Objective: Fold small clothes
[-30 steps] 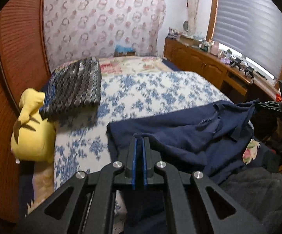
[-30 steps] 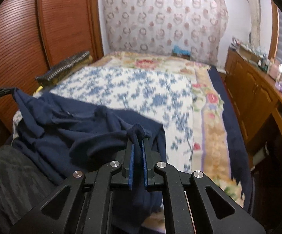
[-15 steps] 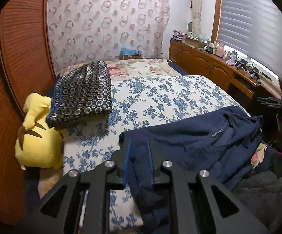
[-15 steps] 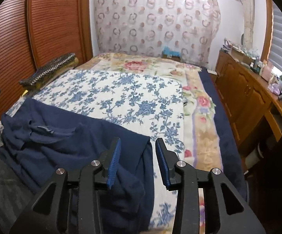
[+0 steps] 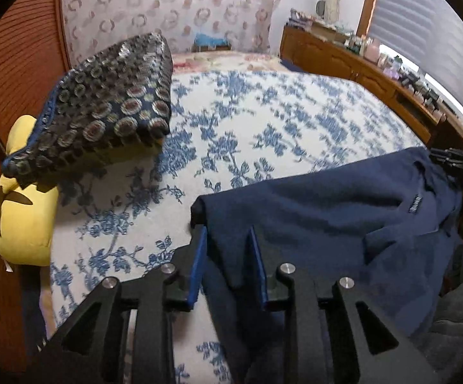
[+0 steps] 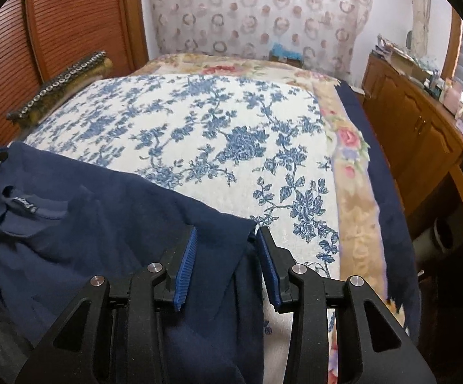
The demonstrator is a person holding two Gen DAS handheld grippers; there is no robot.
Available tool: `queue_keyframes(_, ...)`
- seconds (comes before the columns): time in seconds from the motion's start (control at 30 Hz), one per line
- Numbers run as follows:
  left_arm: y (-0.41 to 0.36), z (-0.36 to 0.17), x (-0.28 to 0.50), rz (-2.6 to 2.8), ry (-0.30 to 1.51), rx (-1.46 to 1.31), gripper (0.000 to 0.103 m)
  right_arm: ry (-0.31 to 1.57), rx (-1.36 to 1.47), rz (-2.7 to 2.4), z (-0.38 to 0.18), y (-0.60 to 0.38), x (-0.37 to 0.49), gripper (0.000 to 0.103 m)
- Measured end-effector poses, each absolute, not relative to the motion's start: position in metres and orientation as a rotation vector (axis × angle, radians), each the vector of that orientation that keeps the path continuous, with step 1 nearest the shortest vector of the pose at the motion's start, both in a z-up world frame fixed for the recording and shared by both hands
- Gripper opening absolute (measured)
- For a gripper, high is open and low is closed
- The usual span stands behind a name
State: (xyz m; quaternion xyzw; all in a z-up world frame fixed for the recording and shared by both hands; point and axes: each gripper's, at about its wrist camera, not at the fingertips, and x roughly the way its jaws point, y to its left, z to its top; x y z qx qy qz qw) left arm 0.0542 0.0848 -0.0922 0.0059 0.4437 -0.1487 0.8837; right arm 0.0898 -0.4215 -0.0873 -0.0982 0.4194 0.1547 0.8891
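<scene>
A navy blue shirt (image 5: 327, 211) lies spread across the near edge of the bed, its collar and label facing up; it also shows in the right wrist view (image 6: 103, 224). My left gripper (image 5: 226, 249) is open, its blue pads on either side of the shirt's left corner without pinching it. My right gripper (image 6: 226, 252) is open over the shirt's right corner, the cloth lying loose between the jaws.
The bed has a blue floral cover (image 5: 263, 121) that also shows in the right wrist view (image 6: 199, 121). A dark patterned cushion (image 5: 103, 108) and a yellow plush toy (image 5: 23, 224) lie at the left. A wooden dresser (image 6: 423, 134) stands along the right wall.
Both grippers held the shirt's corners shut a second ago, then opened and let go. The shirt has dropped flat onto the bed. The left gripper has moved closer to the cushion.
</scene>
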Motion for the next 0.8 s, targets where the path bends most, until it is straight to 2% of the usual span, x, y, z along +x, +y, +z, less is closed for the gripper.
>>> queue_keyframes(0.37,0.085,-0.096,0.072,-0.328,0.946,-0.008,0.029,0.894,-0.182,0.309,-0.097,-0.426,0.098,0.045)
queue_keyframes(0.8,0.082,-0.096,0.08,-0.312,0.962,0.013,0.031,0.923,-0.177,0.375,-0.097,-0.421,0.096,0.044)
